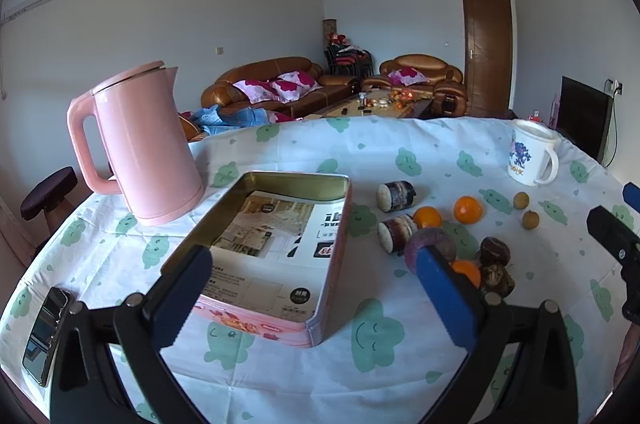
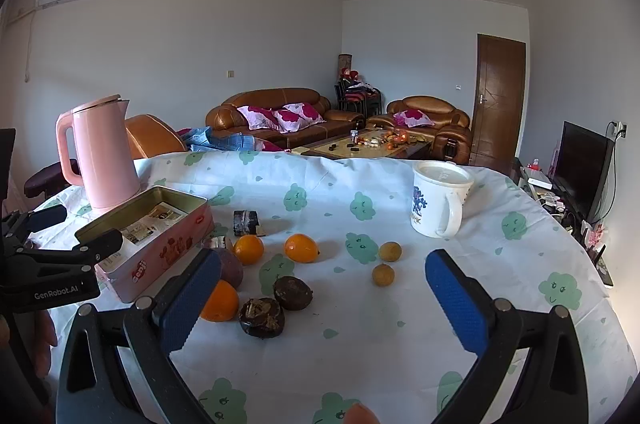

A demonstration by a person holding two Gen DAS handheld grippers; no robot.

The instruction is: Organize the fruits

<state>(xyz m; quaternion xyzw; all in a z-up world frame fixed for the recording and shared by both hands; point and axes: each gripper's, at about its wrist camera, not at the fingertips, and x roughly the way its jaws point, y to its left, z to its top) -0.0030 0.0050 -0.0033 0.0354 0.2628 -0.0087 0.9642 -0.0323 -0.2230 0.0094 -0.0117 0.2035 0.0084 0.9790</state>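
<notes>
Both grippers hang low over the near edge of the table, jaws spread wide and holding nothing: the left gripper (image 1: 316, 298) is lined up on the open pink tin (image 1: 280, 248), the right gripper (image 2: 324, 298) on the loose fruit, which to my eye means sorting has not begun. That tin lies with only printed paper in its bottom, most likely the place the fruit is meant to go. Everything to be sorted is scattered on the cloud-print tablecloth (image 2: 400, 344) just right of the tin: three oranges (image 2: 301, 247), a purple round fruit (image 1: 430, 244), two dark wrinkled ones (image 2: 262, 317), two small yellowish ones (image 2: 389, 250) farther right, and two stubby cut pieces (image 1: 397, 195) behind. A pink kettle (image 1: 146, 144) stands close behind the tin, a white mug (image 2: 438, 200) well off to the right, and a phone (image 1: 46, 334) by the left edge; none blocks the short way from fruit to tin, though the tin's wall must be cleared.
</notes>
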